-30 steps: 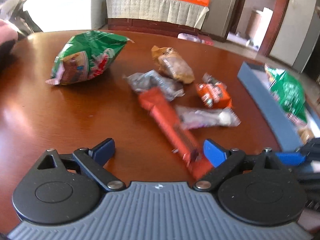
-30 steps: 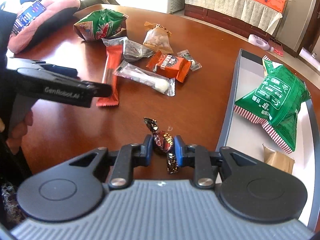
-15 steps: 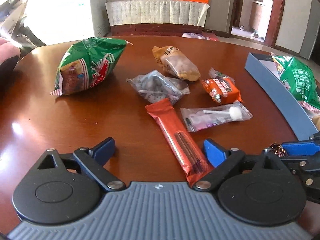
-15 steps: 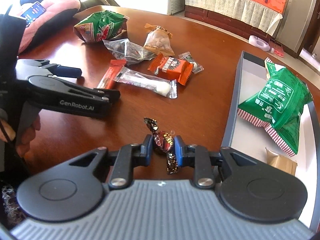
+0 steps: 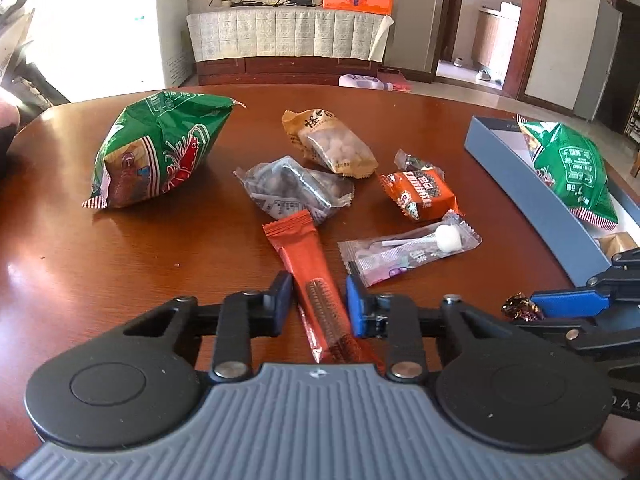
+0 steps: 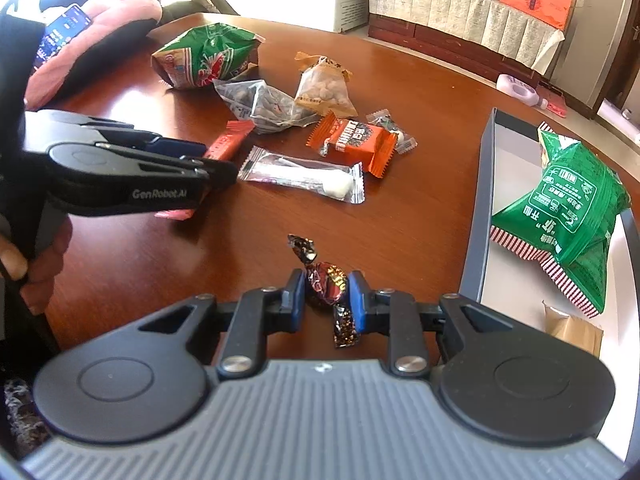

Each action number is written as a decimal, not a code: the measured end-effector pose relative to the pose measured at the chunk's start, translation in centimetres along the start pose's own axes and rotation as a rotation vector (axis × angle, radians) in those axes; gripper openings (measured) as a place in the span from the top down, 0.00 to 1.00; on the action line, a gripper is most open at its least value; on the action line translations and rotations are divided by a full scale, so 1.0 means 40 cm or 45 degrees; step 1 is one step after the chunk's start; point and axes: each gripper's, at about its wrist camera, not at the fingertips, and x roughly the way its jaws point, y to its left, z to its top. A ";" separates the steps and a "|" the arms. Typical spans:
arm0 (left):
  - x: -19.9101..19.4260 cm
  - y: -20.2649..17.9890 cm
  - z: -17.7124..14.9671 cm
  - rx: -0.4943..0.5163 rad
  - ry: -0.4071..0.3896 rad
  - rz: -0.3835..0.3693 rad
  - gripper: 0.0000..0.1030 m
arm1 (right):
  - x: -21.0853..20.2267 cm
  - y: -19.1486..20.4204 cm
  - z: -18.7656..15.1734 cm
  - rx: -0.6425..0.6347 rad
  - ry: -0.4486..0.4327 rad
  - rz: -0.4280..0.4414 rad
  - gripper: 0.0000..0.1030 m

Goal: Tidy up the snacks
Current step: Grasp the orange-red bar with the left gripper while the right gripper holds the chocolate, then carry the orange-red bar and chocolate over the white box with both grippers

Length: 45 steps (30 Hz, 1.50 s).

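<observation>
In the left wrist view, low centre of the frame, the left gripper (image 5: 318,304) has its jaws closing around the long red-orange snack stick (image 5: 316,292), which lies between the blue pads on the brown wooden table (image 5: 120,272); a thin gap seems to remain beside each pad, so the squeeze is not clearly made. In the right wrist view, low centre, the right gripper (image 6: 327,298) is clenched on a dark foil-wrapped candy (image 6: 325,282), its twisted ends sticking out above and below the pads. Outward from the left gripper, just right of the stick, lies a clear packet with a white lollipop (image 5: 410,250), and above that an orange square packet (image 5: 420,194) with a small dark-patterned candy (image 5: 410,160) touching its upper edge. Above the stick's far end sits a clear bag of dark pieces (image 5: 292,188), and beyond it a tan bag of pale round pieces (image 5: 332,144). At the upper left of that frame rests a large green puffed bag (image 5: 160,152). Along the right edge stands a grey-blue tray (image 5: 532,196) holding a second green bag (image 5: 568,164) and a small brown packet (image 5: 618,242). In the right wrist view a hand (image 6: 36,256) grips the left gripper's handle at the left edge.
</observation>
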 end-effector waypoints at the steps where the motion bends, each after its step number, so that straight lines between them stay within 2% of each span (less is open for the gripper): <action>1: 0.000 0.001 0.000 0.001 -0.001 -0.001 0.70 | 0.000 0.002 -0.001 -0.005 0.000 -0.001 0.74; 8: -0.004 0.012 -0.001 -0.024 0.004 -0.019 0.75 | -0.003 0.017 0.000 -0.037 -0.002 -0.003 0.74; 20: -0.010 0.013 -0.006 -0.027 -0.001 -0.024 0.75 | -0.006 0.019 0.001 -0.046 0.005 0.011 0.75; 45: -0.061 0.009 0.003 0.015 -0.046 0.001 0.75 | -0.058 0.008 0.017 0.003 -0.088 0.057 0.75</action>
